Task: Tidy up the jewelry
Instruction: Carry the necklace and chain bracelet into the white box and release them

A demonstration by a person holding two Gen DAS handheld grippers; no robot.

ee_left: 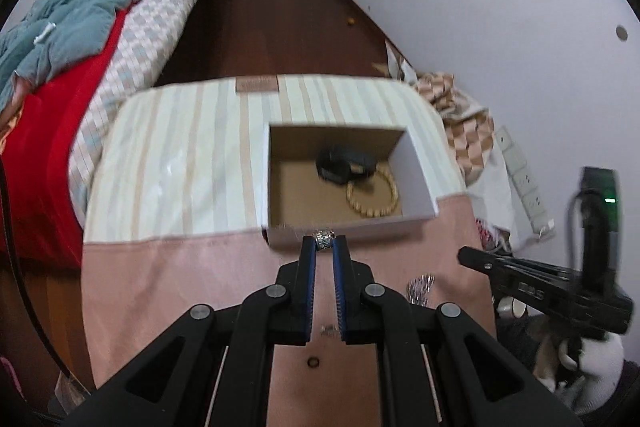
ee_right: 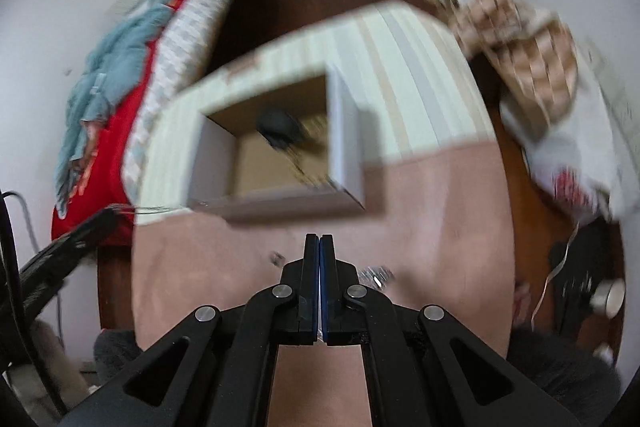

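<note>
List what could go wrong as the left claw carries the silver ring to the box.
The left claw pinches the silver ring only at its fingertips, so it may slip out short of the box. Dropped carelessly, it could strike the beaded bracelet or bounce onto the pink cloth.

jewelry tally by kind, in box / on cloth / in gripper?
Beaded bracelet, in the box: 1
Black watch-like item, in the box: 1
Silver ring, pinched in the left gripper: 1
Silver chain pile, on the pink cloth: 1
Small pieces on the cloth, a pale one and a dark ring: 2
Total: 6
</note>
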